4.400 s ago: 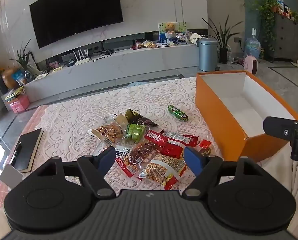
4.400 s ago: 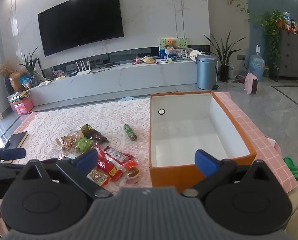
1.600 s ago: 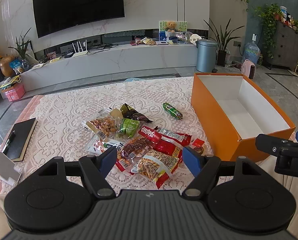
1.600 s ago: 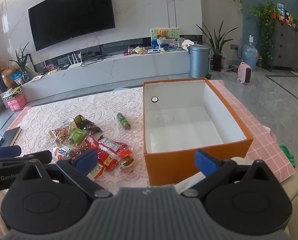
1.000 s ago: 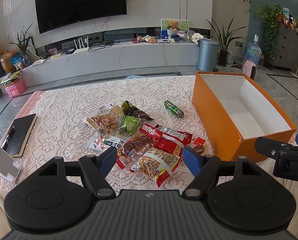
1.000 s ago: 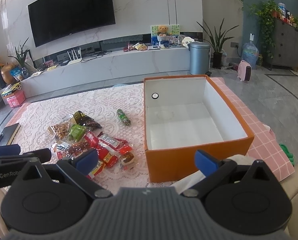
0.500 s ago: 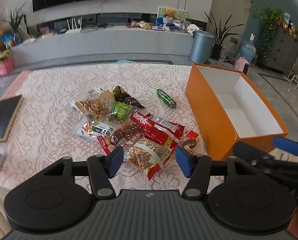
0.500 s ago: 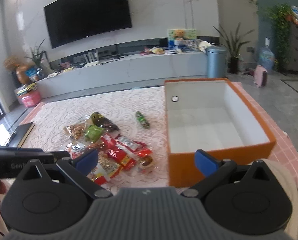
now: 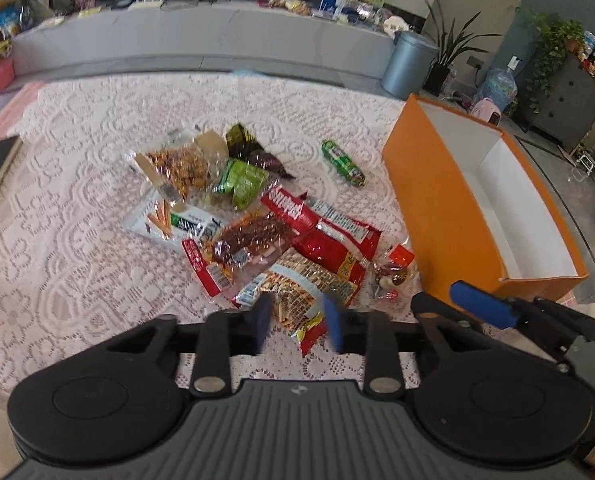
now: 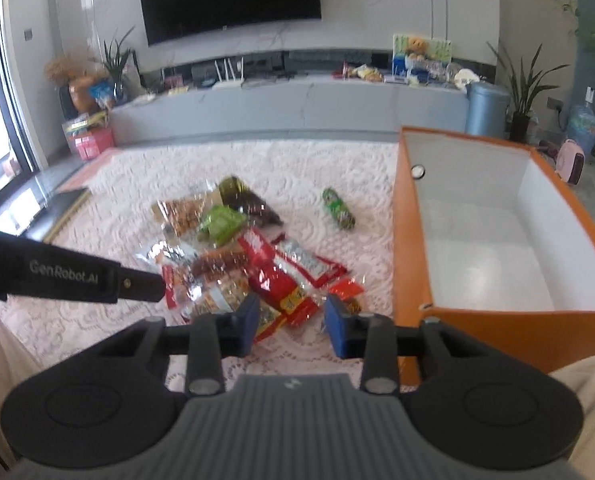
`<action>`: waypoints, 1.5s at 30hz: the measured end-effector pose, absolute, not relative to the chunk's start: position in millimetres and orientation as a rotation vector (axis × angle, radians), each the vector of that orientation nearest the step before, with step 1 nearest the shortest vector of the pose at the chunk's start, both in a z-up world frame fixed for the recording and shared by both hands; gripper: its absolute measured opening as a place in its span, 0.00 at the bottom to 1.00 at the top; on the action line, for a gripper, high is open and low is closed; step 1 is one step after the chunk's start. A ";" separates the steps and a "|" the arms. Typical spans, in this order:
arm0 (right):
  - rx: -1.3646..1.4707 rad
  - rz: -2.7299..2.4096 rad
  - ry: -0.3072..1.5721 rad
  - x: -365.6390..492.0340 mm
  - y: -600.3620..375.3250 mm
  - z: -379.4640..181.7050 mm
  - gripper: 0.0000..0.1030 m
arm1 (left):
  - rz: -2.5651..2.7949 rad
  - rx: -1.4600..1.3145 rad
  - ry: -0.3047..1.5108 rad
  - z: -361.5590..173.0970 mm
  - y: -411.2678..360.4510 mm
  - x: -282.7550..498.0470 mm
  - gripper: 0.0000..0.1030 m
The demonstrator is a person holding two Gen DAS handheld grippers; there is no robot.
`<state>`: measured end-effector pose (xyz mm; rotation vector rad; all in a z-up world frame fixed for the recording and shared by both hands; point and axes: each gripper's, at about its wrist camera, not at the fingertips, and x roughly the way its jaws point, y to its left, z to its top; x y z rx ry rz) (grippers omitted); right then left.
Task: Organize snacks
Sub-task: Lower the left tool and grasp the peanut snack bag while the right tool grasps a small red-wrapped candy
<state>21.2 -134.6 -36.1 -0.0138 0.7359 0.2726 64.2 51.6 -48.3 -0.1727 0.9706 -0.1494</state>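
Left wrist view: your left claw [image 9: 297, 316] tilts down over the snack pile [image 9: 265, 216] on the worktop, jaws just narrowing, empty. Your right claw [image 10: 289, 322] likewise, beside the orange box [image 10: 413, 264].

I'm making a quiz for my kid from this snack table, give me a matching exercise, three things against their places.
Things:
1. green roll-shaped snack
2. orange box
3. bright green packet

Places:
A. inside the snack heap
B. alone on the lace cloth, between heap and box
C. right of all the snacks, nothing in it

Pairs: 1-B, 2-C, 3-A
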 end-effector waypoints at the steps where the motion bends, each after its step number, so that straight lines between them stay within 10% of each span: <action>1: -0.022 0.275 0.745 24.1 -132.6 -40.6 0.31 | -0.146 -0.193 0.982 -51.8 52.7 67.6 0.53; 26: 0.002 0.174 0.795 68.9 -133.4 -86.6 0.29 | 0.090 -0.359 1.179 -115.3 33.6 134.0 0.85; 32: 0.021 0.178 0.799 70.6 -134.8 -89.0 0.29 | 0.033 -0.383 1.195 -115.4 43.0 129.9 0.57; 45: -0.083 0.115 0.761 65.6 -116.5 -92.4 0.39 | -0.106 -0.052 1.202 -100.4 47.5 116.4 0.52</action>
